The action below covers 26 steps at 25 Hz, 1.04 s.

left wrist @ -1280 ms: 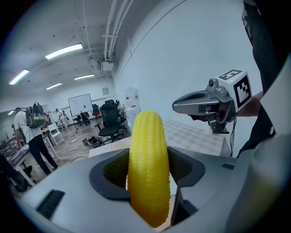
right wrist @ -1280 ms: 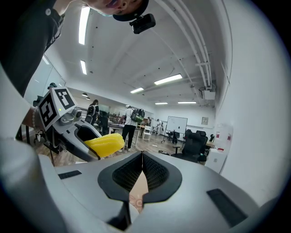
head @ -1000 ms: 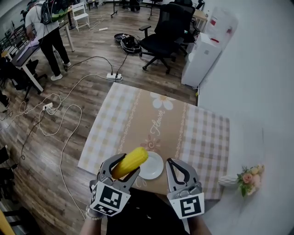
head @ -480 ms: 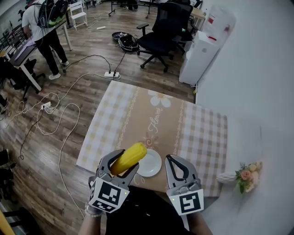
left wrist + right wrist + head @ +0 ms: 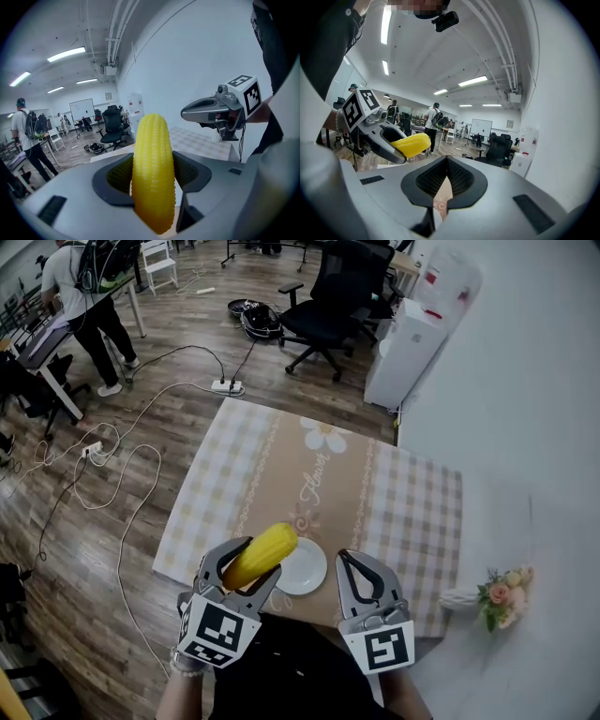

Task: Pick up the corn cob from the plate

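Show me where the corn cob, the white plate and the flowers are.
corn cob (image 5: 262,555), head view, middle of the yellow cob.
plate (image 5: 307,571), head view, bare white centre.
flowers (image 5: 501,594), head view, pink blossom.

Your left tool (image 5: 258,557) and right tool (image 5: 356,563) share one build: smooth light-grey shells that curve to a point, lined inside with black pads (image 5: 430,180) of fine mesh texture. At the lower middle of the head view, each carries a white cube (image 5: 217,634) printed with black square markers. At the right of the left gripper view, a thin black cable (image 5: 241,145) hangs under the right tool. You wear a black top (image 5: 281,676) with black sleeves (image 5: 268,42) and a pale bead band (image 5: 336,125) at the left wrist. A small black camera (image 5: 445,20) sits on your head.
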### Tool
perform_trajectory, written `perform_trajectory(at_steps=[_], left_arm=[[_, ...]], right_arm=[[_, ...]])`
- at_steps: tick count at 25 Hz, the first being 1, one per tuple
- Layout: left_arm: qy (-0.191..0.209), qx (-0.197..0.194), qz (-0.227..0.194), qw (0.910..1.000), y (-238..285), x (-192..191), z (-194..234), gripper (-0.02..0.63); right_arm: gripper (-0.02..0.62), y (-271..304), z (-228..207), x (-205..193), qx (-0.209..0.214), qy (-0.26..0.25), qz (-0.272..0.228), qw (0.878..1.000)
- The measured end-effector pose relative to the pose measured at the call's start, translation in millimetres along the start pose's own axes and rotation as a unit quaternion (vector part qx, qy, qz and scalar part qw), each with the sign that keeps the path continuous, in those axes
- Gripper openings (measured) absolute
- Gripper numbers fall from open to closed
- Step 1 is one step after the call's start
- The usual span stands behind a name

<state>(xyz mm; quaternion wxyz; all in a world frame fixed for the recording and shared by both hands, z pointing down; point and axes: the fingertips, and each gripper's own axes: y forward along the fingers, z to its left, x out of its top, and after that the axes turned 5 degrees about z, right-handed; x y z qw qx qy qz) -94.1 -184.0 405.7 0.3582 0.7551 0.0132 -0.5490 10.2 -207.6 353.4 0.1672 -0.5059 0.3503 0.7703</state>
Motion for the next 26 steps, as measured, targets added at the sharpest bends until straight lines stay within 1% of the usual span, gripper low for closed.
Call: perform_trajectory(at_steps=[11, 26], left_arm=[[0.0, -0.001, 0.002, 1.0, 1.1, 1.1, -2.2, 0.256], [0.0, -0.003, 0.004, 1.0, 1.7, -0.8, -5.2, 0.258]], right_arm=[[0.041, -0.5, -0.6, -2.1, 0.002, 0.005, 0.003, 1.0], [0.041, -1.5, 0.9, -5.0, 0.005, -0.004, 0.006, 1.0]])
